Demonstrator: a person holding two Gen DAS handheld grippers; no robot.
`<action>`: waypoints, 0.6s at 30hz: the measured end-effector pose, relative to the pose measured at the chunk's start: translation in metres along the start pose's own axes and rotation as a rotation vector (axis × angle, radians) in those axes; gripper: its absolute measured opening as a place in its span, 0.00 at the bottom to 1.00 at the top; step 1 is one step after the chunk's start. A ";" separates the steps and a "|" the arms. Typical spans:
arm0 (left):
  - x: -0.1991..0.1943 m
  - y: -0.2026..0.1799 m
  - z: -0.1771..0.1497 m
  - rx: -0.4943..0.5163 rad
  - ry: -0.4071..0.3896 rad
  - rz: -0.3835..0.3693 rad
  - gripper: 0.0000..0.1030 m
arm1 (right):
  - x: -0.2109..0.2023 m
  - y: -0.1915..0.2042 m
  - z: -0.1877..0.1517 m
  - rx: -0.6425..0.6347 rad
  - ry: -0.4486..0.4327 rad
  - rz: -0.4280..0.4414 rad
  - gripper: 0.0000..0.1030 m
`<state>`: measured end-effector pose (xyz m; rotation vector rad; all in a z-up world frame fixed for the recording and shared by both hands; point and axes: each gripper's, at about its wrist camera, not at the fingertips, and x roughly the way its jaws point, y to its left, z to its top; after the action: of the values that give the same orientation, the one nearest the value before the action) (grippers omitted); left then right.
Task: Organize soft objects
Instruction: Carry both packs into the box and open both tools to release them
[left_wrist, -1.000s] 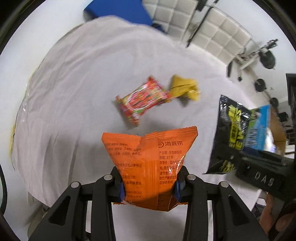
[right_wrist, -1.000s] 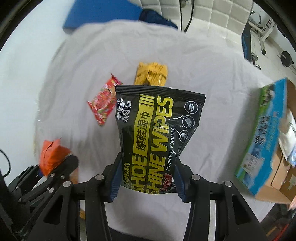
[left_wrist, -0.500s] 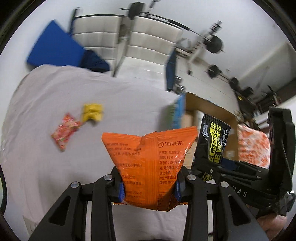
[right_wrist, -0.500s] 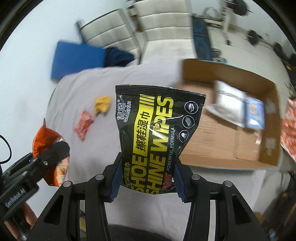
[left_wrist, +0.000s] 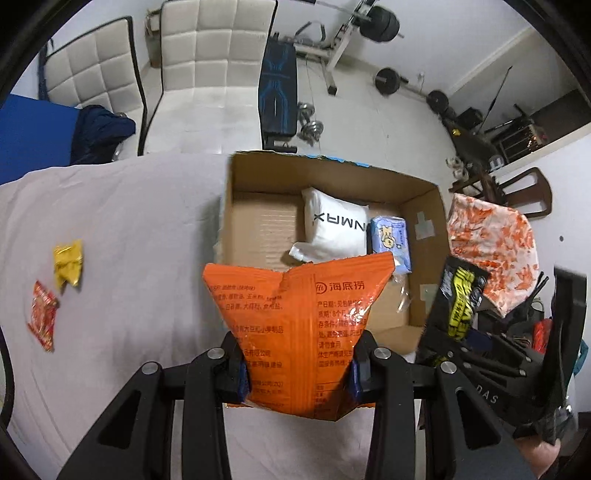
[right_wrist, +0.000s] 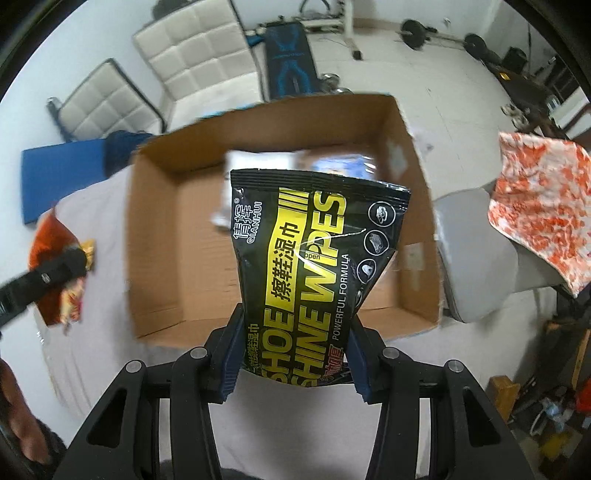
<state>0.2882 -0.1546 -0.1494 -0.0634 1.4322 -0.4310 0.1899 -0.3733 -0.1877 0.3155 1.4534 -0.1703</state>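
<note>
Left wrist: crinkled orange snack bag (left_wrist: 295, 317) between fingers (left_wrist: 236, 363); right fingers (right_wrist: 231, 363) around glossy black wipes pack (right_wrist: 310, 266).

1. Floor (left_wrist: 388, 122): pale tile.
2. Two white quilted chairs (left_wrist: 218, 48) behind the cloth-covered desk (left_wrist: 122, 229).
3. Weight bench (left_wrist: 277, 88), dumbbells (left_wrist: 312, 127), barbell plates (left_wrist: 382, 24) beyond.
4. Wooden chair (left_wrist: 524, 192) at right.

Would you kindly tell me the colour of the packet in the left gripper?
Orange packet, clearest in the left wrist view.

White padded chairs (left_wrist: 207, 48), weight bench (left_wrist: 277, 92), dumbbells (left_wrist: 312, 127) behind.
</note>
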 end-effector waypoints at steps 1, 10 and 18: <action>0.010 -0.002 0.007 -0.001 0.016 0.007 0.34 | 0.009 -0.008 0.004 -0.002 0.012 -0.009 0.50; 0.092 -0.008 0.060 -0.003 0.137 0.092 0.34 | 0.087 -0.023 0.034 -0.068 0.123 -0.085 0.50; 0.142 -0.007 0.080 0.007 0.216 0.162 0.35 | 0.133 -0.027 0.046 -0.114 0.195 -0.103 0.50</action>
<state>0.3748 -0.2240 -0.2689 0.1069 1.6341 -0.3161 0.2408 -0.4036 -0.3183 0.1674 1.6669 -0.1416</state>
